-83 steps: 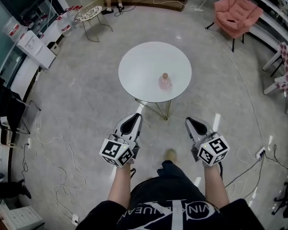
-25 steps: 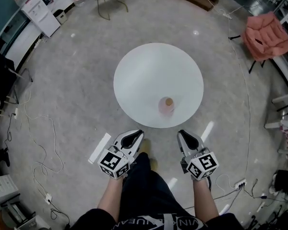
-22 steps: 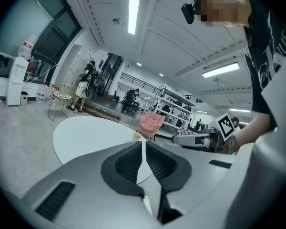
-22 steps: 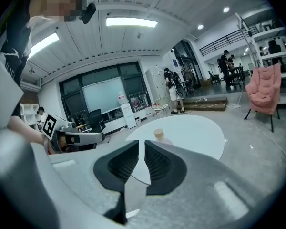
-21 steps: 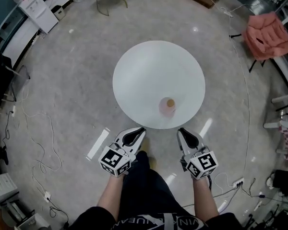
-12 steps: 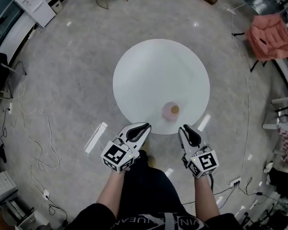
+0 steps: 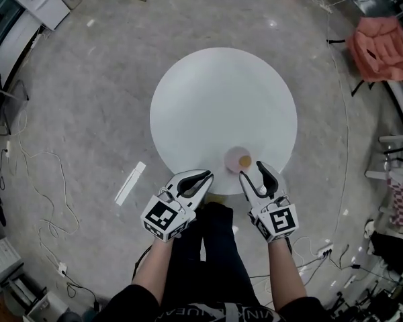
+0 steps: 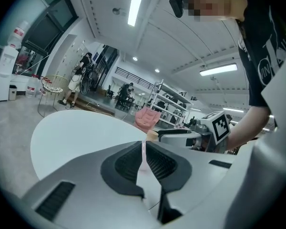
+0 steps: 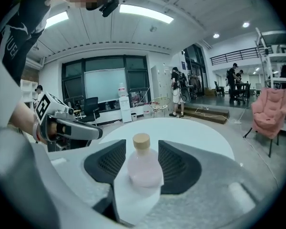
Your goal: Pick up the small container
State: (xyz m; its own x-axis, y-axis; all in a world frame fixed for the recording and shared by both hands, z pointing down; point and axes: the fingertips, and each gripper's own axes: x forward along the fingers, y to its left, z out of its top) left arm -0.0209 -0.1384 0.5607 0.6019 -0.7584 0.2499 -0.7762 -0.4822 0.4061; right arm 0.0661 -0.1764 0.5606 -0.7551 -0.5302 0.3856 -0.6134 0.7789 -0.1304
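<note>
Right gripper view | right gripper [image 9: 142,149] jaws just opened wide | small container [image 9: 144,171] lined up in the gap, not squeezed, ready for grabbing | left gripper [image 8: 144,146] jaws together, not needed

Bright, even indoor light from ceiling strips [image 8: 135,6], no hard shadows. The desk [image 7: 208,99] top is near blown out in the head view, flat white. Small glints on the glossy floor [image 7: 80,126]. All views are fisheye, with lines bowing at the edges. Both gripper views have black vignetted corners. The small container [image 9: 144,168] sits close to the lens, slightly soft but readable.
</note>
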